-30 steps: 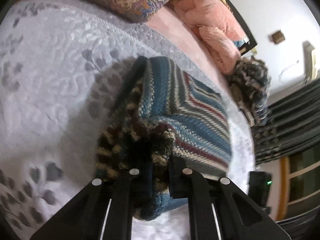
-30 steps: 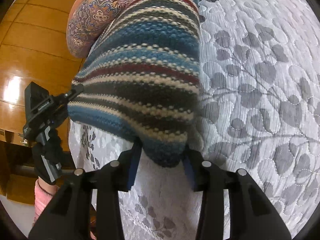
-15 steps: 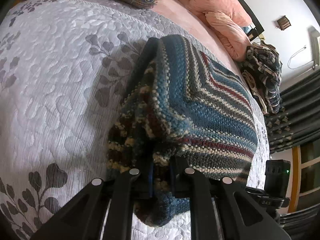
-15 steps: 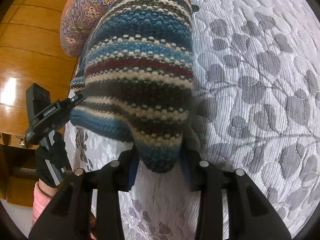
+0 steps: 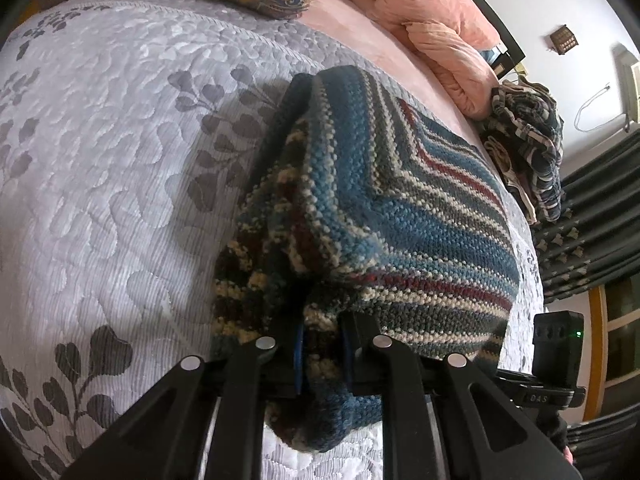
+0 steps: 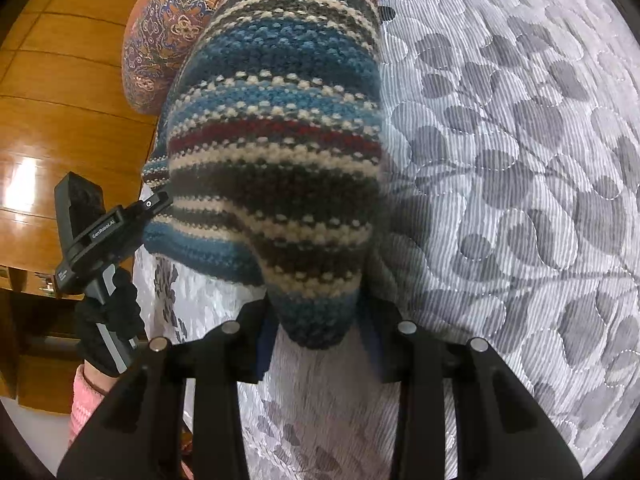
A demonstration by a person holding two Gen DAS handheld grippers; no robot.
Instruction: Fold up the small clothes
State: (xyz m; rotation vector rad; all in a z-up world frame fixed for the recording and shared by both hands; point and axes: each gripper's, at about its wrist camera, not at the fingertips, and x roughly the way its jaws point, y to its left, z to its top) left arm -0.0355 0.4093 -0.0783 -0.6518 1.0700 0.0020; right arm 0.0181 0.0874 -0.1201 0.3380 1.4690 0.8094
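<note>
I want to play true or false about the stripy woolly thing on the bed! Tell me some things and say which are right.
1. The left tool is pinching the striped knit. True.
2. The right tool is empty and wide open. False: a corner of the knit sits between its fingers.
3. The bed cover is grey with a leaf pattern. True.
4. The knit is plain yellow. False: it has blue, red, cream and dark stripes.
5. A pile of other clothes lies beyond the knit. True.
</note>
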